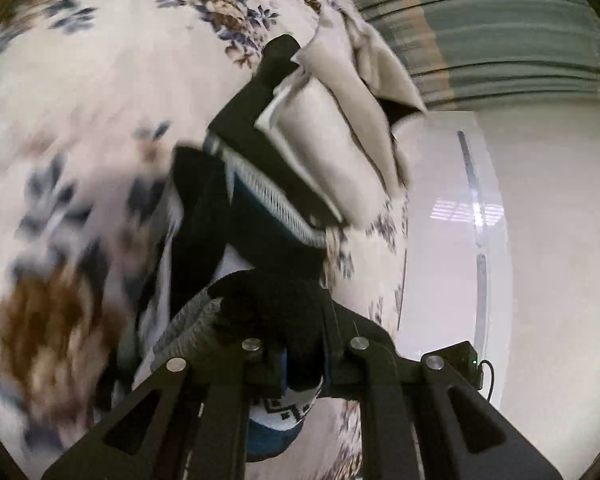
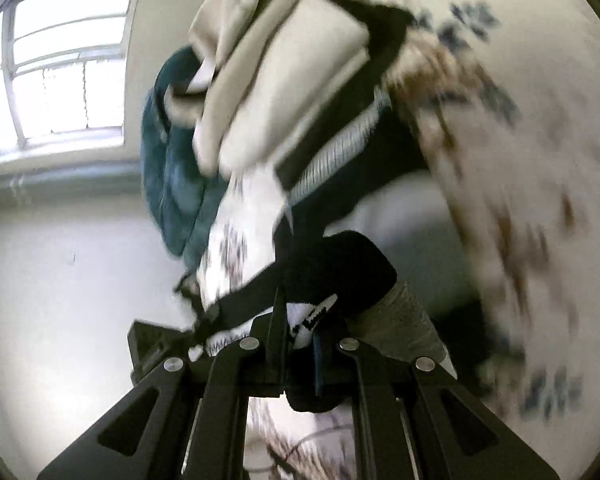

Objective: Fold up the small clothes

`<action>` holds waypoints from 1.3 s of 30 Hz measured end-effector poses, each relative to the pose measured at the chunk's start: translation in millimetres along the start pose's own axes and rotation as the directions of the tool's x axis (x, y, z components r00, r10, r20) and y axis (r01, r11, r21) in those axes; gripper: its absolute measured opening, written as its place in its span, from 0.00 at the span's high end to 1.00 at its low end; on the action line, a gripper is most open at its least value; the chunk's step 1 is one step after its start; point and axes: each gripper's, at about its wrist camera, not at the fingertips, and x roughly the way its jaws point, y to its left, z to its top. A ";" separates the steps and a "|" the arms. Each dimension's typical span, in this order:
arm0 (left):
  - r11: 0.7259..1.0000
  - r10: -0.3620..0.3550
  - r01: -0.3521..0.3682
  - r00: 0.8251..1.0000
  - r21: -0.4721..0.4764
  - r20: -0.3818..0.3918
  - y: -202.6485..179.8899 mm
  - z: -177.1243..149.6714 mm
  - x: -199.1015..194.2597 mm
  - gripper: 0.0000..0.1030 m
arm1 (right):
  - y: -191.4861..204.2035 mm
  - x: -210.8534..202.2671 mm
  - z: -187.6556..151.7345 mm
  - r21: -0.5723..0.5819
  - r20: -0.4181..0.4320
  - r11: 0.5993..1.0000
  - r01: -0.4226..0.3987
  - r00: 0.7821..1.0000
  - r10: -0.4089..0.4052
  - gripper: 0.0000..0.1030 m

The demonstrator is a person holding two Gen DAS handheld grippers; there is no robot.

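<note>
Left wrist view: our left gripper (image 1: 302,364) has its jaws closed on a black knit garment with a white-and-teal patterned band (image 1: 260,216), low centre of frame. The garment runs up toward a stack of folded cream cloths (image 1: 340,132) at upper centre, over a white quilt printed with blue and brown flowers (image 1: 80,100).

Right wrist view: our right gripper (image 2: 296,336) clamps the same garment (image 2: 332,268) at lower centre. A teal fuzzy cloth (image 2: 172,184), blurred, sits centre-left.

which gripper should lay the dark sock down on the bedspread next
Hard to call: the left gripper and right gripper both clamp the dark sock. Left, slightly, facing the floral bedspread.
</note>
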 end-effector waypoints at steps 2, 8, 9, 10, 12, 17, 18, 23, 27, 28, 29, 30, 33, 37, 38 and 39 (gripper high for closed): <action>0.999 0.006 -0.006 1.000 -0.031 -0.013 5.4 33.9 21.6 0.79 | 4.8 19.2 43.9 0.035 0.022 0.999 0.000 1.000 0.000 0.86; 1.000 0.020 -0.020 0.998 -0.001 0.051 18.4 57.9 16.5 0.53 | 16.0 35.6 77.6 -0.036 0.031 0.995 0.091 0.995 -0.090 0.47; 0.999 0.037 -0.038 0.998 0.023 0.055 18.6 54.0 13.6 0.49 | 16.3 36.3 76.8 -0.057 0.024 0.990 0.128 0.992 -0.126 0.45; 0.994 0.081 -0.085 0.995 0.062 0.061 20.7 46.9 8.3 0.47 | 14.0 37.7 74.6 -0.074 0.014 0.984 0.164 0.986 -0.163 0.45; 0.991 0.105 -0.110 0.992 0.082 0.064 26.5 39.2 0.8 0.47 | 7.3 35.2 65.9 -0.093 0.008 0.972 0.216 0.976 -0.217 0.44; 0.980 0.157 -0.164 0.985 0.110 0.070 37.5 6.3 -21.8 0.46 | -10.7 32.3 51.8 -0.097 -0.015 0.952 0.291 0.956 -0.294 0.41; 0.977 0.169 -0.176 0.983 0.117 0.071 39.7 -1.1 -24.3 0.46 | -12.6 33.0 52.4 -0.100 -0.019 0.947 0.304 0.951 -0.307 0.40; 0.985 0.166 -0.167 0.986 0.037 0.008 74.8 -73.6 -39.9 0.45 | -35.9 38.9 56.2 -0.154 -0.098 0.942 0.299 0.944 -0.316 0.20; 0.994 0.063 -0.065 0.997 -0.083 -0.038 105.9 -128.9 -31.0 0.33 | -46.5 53.2 76.8 -0.198 -0.205 0.943 0.268 0.929 -0.308 0.15; 0.993 0.029 -0.033 0.999 -0.114 -0.040 112.0 -137.9 -24.4 0.33 | -49.5 58.6 82.7 -0.208 -0.231 0.944 0.257 0.925 -0.302 0.15; 0.990 -0.008 0.003 0.999 -0.139 -0.035 118.3 -146.3 -11.3 0.33 | -51.6 63.4 88.7 -0.214 -0.259 0.947 0.241 0.920 -0.293 0.15; 0.989 -0.018 0.013 0.999 -0.146 -0.030 120.9 -148.8 -3.8 0.33 | -53.4 69.2 94.3 -0.217 -0.287 0.952 0.217 0.917 -0.275 0.14; 0.983 -0.030 0.032 0.999 -0.178 0.014 125.5 -146.3 35.9 0.33 | -60.2 92.2 114.2 -0.217 -0.358 0.963 0.160 0.905 -0.231 0.13; 0.961 -0.039 0.075 0.990 -0.266 0.139 122.7 -130.6 53.4 0.31 | -68.1 123.5 138.7 -0.186 -0.392 0.974 0.129 0.899 -0.194 0.11; 0.950 -0.036 0.089 0.983 -0.300 0.178 122.2 -127.7 53.8 0.31 | -66.1 131.0 141.7 -0.178 -0.409 0.978 0.106 0.896 -0.172 0.11; 0.940 -0.030 0.098 0.978 -0.327 0.206 122.8 -126.2 54.0 0.31 | -64.4 137.0 143.6 -0.171 -0.418 0.982 0.085 0.896 -0.150 0.11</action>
